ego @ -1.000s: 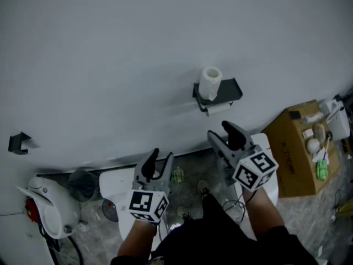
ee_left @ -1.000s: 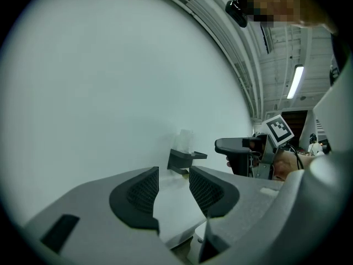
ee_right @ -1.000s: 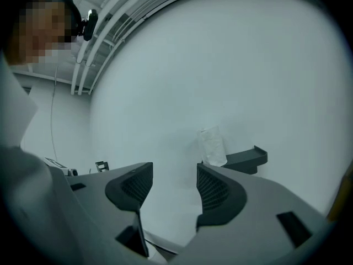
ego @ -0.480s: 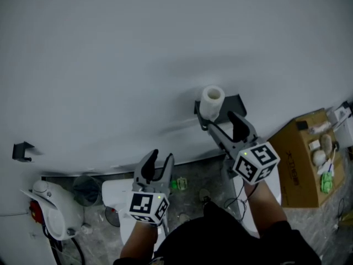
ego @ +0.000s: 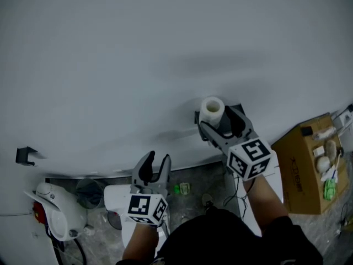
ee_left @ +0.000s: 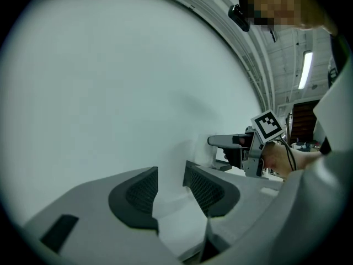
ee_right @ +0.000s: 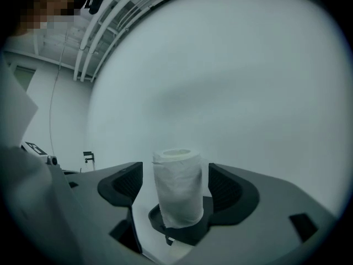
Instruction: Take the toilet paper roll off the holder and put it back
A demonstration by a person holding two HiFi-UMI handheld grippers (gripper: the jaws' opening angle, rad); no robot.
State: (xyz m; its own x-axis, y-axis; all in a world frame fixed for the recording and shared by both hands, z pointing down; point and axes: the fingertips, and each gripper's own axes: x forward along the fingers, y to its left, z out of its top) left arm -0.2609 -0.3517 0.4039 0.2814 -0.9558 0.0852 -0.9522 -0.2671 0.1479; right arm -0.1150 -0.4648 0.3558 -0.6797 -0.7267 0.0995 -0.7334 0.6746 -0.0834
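Note:
A white toilet paper roll (ego: 212, 110) stands upright on a black wall holder (ego: 236, 113). My right gripper (ego: 217, 120) has come up level to it. In the right gripper view the roll (ee_right: 176, 187) sits on the holder (ee_right: 185, 234) between the two pads (ee_right: 128, 184), with a gap on each side. Those jaws have just been opening and stand open. My left gripper (ego: 156, 161) hangs lower left of the holder, facing the bare wall. Its jaws (ee_left: 171, 187) have been opening a little and hold nothing. The right gripper (ee_left: 249, 149) also shows there.
A cardboard box (ego: 306, 167) with small items stands at the right. A white appliance (ego: 55, 214) sits at lower left, beside a grey bin (ego: 88, 192) and a white fixture (ego: 117, 195). A small black bracket (ego: 25, 154) is on the wall.
My right gripper has travelled up and toward the wall until its jaws flank the roll, and they have spread wider. The left gripper has also moved toward the wall.

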